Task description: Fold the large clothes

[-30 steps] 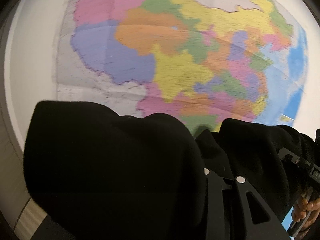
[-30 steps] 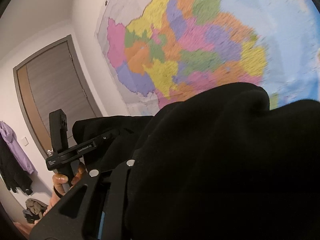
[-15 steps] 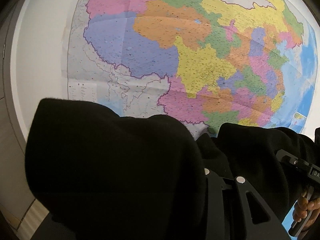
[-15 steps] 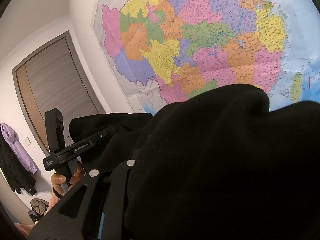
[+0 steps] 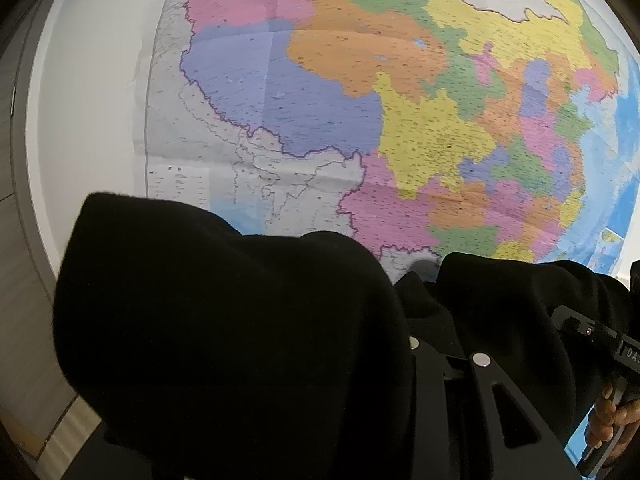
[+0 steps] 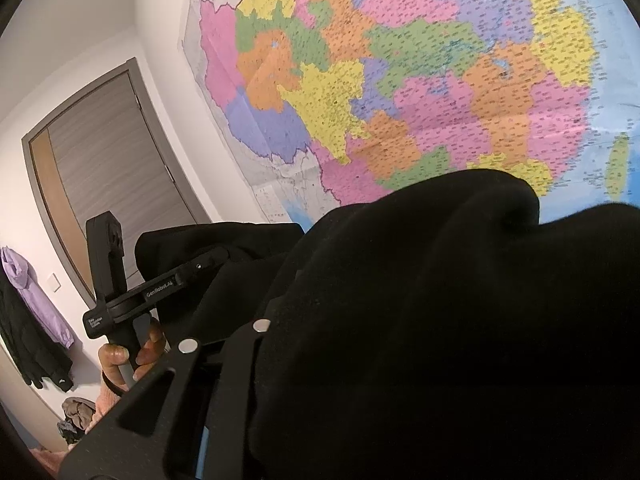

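A black garment [image 5: 224, 320] hangs bunched over both grippers, held up in the air before a wall map. In the left wrist view my left gripper [image 5: 444, 344] is shut on the cloth, which drapes over its left finger and hides the fingertips. My right gripper [image 5: 576, 326] shows at the right edge, clamped into the same cloth, with a hand [image 5: 612, 420] on its handle. In the right wrist view the black garment [image 6: 440, 320] buries the right gripper [image 6: 224, 320] and its tips. The left gripper [image 6: 192, 268] bites the cloth's far end, held by a hand [image 6: 132, 356].
A large coloured map [image 5: 400, 100] covers the white wall straight ahead. A grey door [image 6: 108, 168] stands to the left. A purple hoodie [image 6: 36, 292] and dark clothes hang beside it. A small heap of clothes [image 6: 76, 412] lies on the floor.
The map has slid upward in both views, so both grippers have sunk and drifted a little with the garment. Both grips look unchanged.
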